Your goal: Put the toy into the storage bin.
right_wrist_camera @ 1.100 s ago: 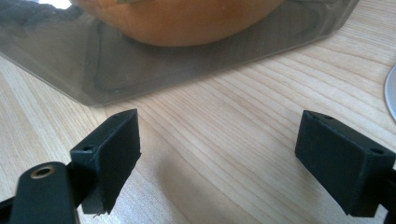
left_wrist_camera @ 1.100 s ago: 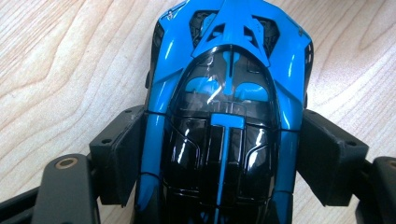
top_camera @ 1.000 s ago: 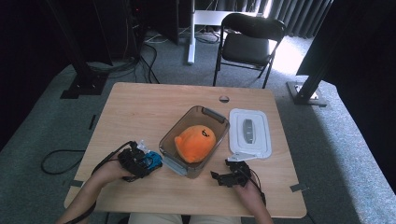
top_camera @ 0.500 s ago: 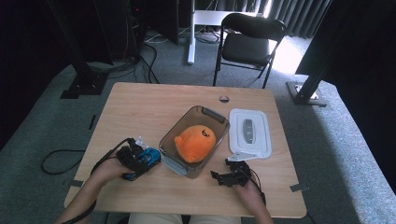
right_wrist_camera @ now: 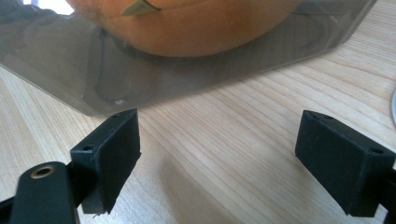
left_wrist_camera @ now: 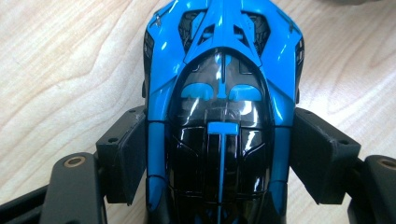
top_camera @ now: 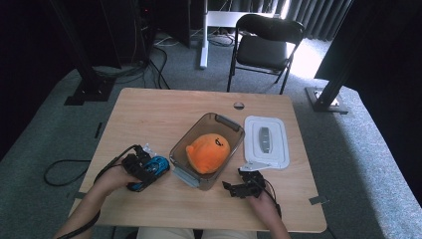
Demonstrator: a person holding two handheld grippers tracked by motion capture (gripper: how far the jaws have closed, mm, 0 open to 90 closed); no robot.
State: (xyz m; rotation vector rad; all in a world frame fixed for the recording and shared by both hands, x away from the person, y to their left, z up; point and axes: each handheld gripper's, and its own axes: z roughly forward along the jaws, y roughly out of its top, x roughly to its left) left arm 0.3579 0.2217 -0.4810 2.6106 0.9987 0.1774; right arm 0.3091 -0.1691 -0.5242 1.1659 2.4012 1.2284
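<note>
Pale wood table (top_camera: 149, 114) lay beneath our left gripper (top_camera: 144, 167), jaws pinching the blue toy car (left_wrist_camera: 219, 116); it could slip. Our right gripper (top_camera: 244, 185) stood spread, empty.

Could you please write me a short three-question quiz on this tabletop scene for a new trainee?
1. True or false: the left gripper is shut on the blue toy car.
2. What lies inside the clear container? A) a white lid B) an orange plush toy C) a blue toy car
3. Fill in: the white lid lies on the table to the ____ of the container, seen from the high view.

Key:
1. True; both pads press the car's sides.
2. B; the orange plush toy sits in it.
3. Right. The right gripper is open, with nothing between its jaws.
</note>
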